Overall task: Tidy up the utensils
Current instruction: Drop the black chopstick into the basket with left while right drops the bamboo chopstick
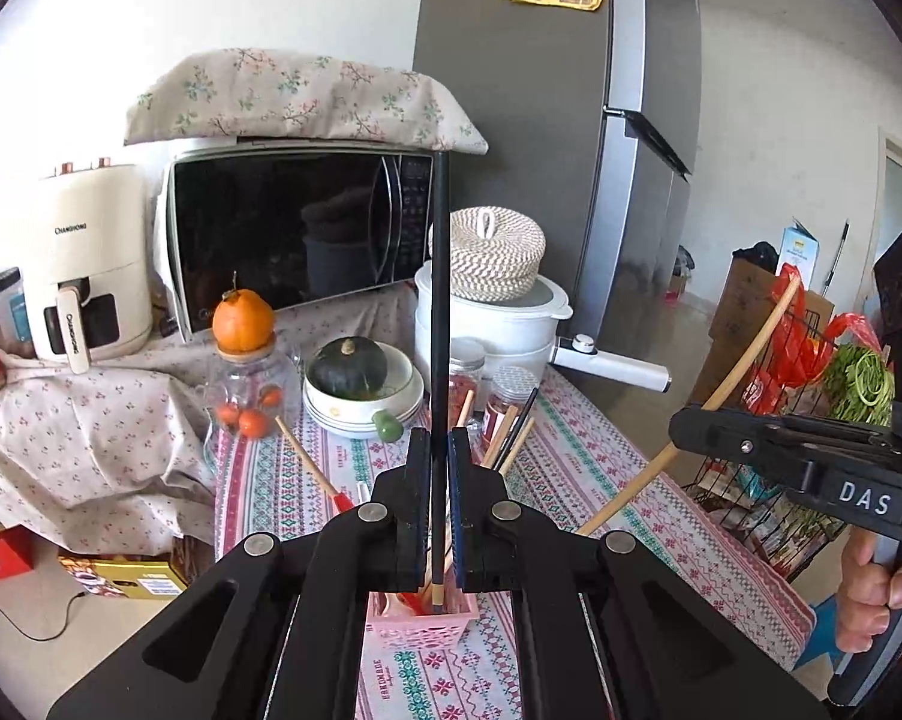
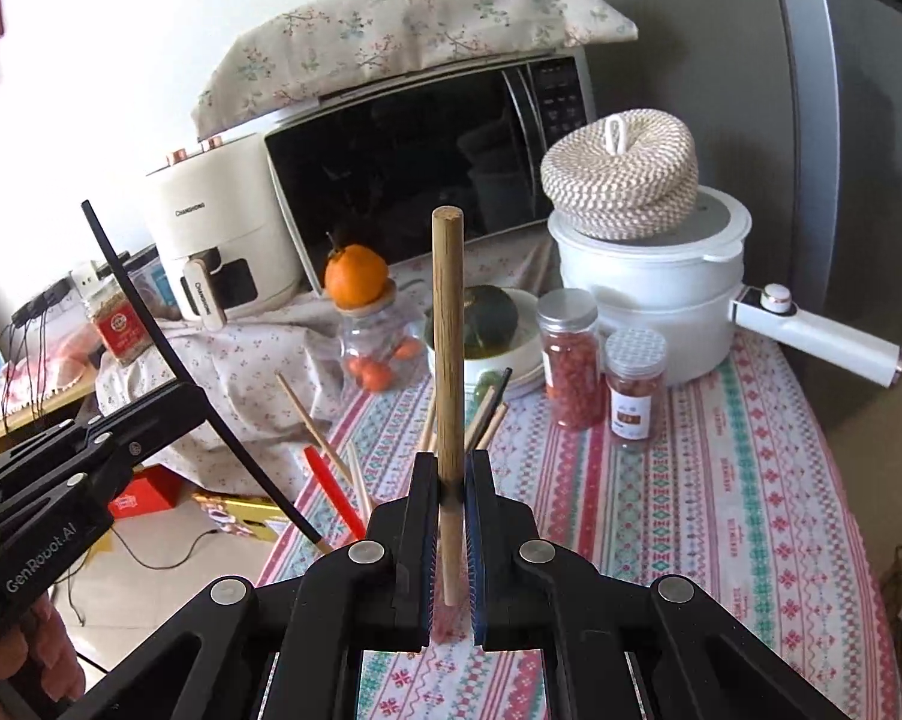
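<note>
We find the left tool [image 1: 440, 450] pitched forward and downward, its two black fingers [image 1: 416, 480] drawn nearly together and clamped on a thin black chopstick [image 1: 440, 300] that rises toward twelve o'clock between them. The right tool [image 2: 451, 480] sits at a similar downward pitch, its fingers [image 2: 425, 510] pressed against a pale wooden chopstick [image 2: 448, 360], also standing toward twelve o'clock. In the left wrist view the right tool enters from three o'clock, with the person's right hand [image 1: 871, 594] wrapped around its grip at four o'clock. In the right wrist view the left tool enters from nine o'clock, the left hand [image 2: 43, 654] low at eight o'clock.
</note>
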`<control>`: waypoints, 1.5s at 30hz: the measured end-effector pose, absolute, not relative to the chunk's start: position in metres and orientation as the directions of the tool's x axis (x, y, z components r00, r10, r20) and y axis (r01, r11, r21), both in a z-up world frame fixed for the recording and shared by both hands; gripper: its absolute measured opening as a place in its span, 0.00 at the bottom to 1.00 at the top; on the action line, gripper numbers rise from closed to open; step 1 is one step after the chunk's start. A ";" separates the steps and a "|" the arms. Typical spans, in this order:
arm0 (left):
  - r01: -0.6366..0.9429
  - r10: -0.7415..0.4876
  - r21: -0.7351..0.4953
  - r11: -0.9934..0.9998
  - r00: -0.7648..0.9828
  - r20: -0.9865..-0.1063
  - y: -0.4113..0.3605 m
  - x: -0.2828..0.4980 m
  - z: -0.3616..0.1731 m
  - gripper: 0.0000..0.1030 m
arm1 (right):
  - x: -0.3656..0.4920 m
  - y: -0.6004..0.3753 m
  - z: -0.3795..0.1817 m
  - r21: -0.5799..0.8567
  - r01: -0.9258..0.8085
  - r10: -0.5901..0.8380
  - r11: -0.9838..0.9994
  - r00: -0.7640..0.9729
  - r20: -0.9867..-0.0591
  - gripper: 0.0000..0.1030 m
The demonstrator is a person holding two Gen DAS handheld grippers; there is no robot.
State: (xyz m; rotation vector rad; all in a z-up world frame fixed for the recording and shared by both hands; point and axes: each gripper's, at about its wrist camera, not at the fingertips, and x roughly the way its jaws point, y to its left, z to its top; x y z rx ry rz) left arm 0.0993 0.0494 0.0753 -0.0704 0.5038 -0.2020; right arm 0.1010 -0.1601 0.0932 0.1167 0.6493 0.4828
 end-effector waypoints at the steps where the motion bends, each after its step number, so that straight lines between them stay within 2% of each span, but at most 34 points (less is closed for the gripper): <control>1: 0.173 -0.215 -0.130 0.976 0.850 -0.482 0.050 0.104 0.071 0.05 | 0.102 -0.159 0.093 0.255 -0.396 0.470 0.882 0.689 -0.552 0.05; 11: 0.145 -0.232 -0.201 0.969 0.818 -0.526 0.062 0.132 0.041 0.07 | 0.109 -0.145 0.089 0.272 -0.401 0.484 0.874 0.681 -0.550 0.05; 12: 0.139 -0.229 -0.205 0.969 0.818 -0.528 0.064 0.132 0.041 0.13 | 0.110 -0.144 0.088 0.274 -0.401 0.485 0.874 0.681 -0.549 0.05; 15: 0.124 -0.224 -0.218 0.968 0.817 -0.532 0.070 0.128 0.040 0.47 | 0.113 -0.140 0.086 0.278 -0.405 0.490 0.871 0.678 -0.548 0.05; 16: 0.117 -0.220 -0.221 0.968 0.817 -0.532 0.072 0.126 0.040 0.52 | 0.114 -0.138 0.084 0.279 -0.405 0.491 0.871 0.676 -0.550 0.05; 20: 0.108 -0.217 -0.222 0.969 0.801 -0.558 0.079 0.118 0.037 0.55 | 0.121 -0.128 0.079 0.277 -0.409 0.492 0.869 0.666 -0.561 0.05; 22: 0.103 -0.214 -0.221 0.970 0.795 -0.568 0.083 0.113 0.035 0.62 | 0.124 -0.123 0.076 0.270 -0.409 0.487 0.872 0.662 -0.570 0.06; 31: 0.086 -0.188 -0.191 0.978 0.759 -0.623 0.095 0.100 0.023 0.76 | 0.139 -0.104 0.056 0.248 -0.407 0.466 0.879 0.628 -0.623 0.08; 32: 0.085 -0.189 -0.192 0.978 0.754 -0.629 0.095 0.099 0.022 0.76 | 0.140 -0.104 0.054 0.257 -0.407 0.472 0.876 0.624 -0.622 0.15; 33: 0.083 -0.187 -0.190 0.978 0.750 -0.634 0.095 0.098 0.021 0.78 | 0.141 -0.104 0.054 0.262 -0.402 0.471 0.878 0.620 -0.627 0.28; 34: 0.081 -0.186 -0.189 0.979 0.746 -0.639 0.095 0.097 0.020 0.79 | 0.141 -0.106 0.054 0.270 -0.397 0.473 0.877 0.619 -0.627 0.36; 35: 0.082 -0.186 -0.188 0.979 0.742 -0.644 0.094 0.096 0.019 0.80 | 0.140 -0.108 0.055 0.279 -0.392 0.477 0.876 0.622 -0.621 0.52; 37: 0.085 -0.188 -0.185 0.979 0.728 -0.660 0.091 0.093 0.018 0.84 | 0.137 -0.113 0.059 0.287 -0.384 0.477 0.878 0.640 -0.602 0.65; 39: 0.083 -0.184 -0.179 0.980 0.714 -0.676 0.086 0.090 0.016 0.87 | 0.134 -0.120 0.064 0.282 -0.376 0.469 0.883 0.659 -0.588 0.70; 42: 0.074 -0.174 -0.171 0.982 0.698 -0.695 0.081 0.085 0.014 0.91 | 0.130 -0.134 0.070 0.300 -0.340 0.453 0.891 0.683 -0.572 0.85; 45: 0.045 -0.133 -0.143 0.989 0.696 -0.706 0.075 0.079 0.015 1.00 | 0.127 -0.151 0.074 0.345 -0.291 0.445 0.892 0.696 -0.563 0.90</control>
